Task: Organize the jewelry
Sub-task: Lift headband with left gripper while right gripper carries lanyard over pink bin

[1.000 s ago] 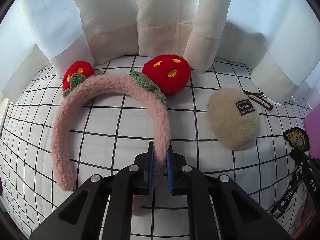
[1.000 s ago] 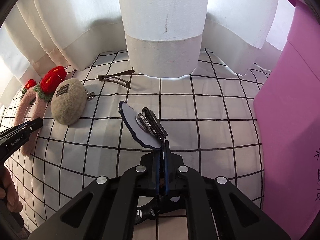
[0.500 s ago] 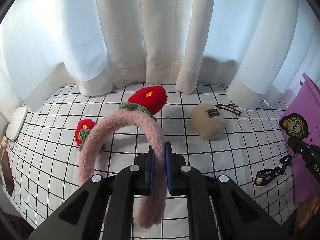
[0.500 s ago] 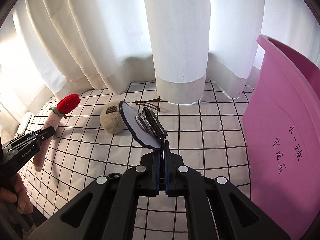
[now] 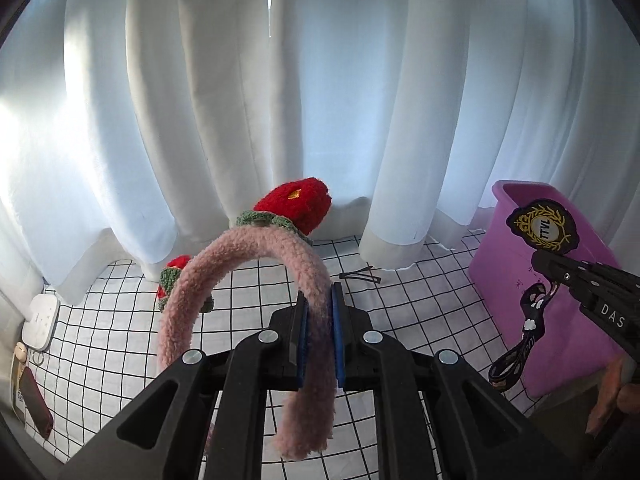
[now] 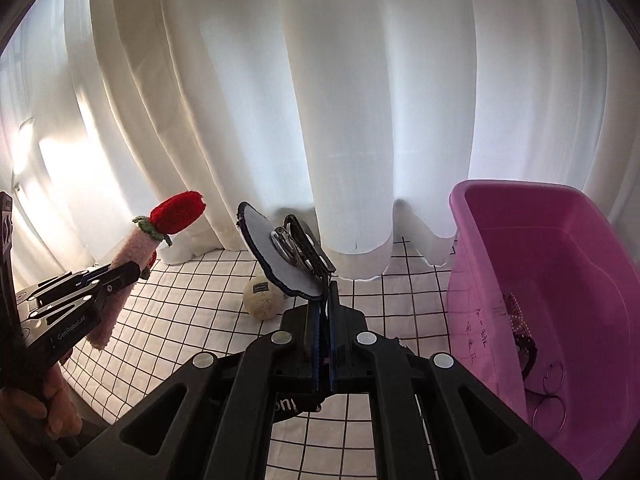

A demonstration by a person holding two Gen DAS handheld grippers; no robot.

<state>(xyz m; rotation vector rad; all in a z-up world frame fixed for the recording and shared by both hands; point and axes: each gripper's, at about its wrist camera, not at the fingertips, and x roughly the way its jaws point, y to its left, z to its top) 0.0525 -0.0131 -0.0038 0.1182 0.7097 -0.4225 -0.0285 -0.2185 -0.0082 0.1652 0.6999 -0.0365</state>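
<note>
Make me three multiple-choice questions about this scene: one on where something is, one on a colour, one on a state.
1. Where is the beige fuzzy pouch? A in the bin, B on the checked cloth, C in a gripper.
2. What colour is the bin? A pink, B green, C white.
3. What is the left gripper doing? A open and empty, B shut on the pink headband, C shut on the hairpin.

Answers: 1 B, it lies on the cloth beside the curtain. 2 A, its walls are pink. 3 B, the fingers pinch the band clear of the cloth.
</note>
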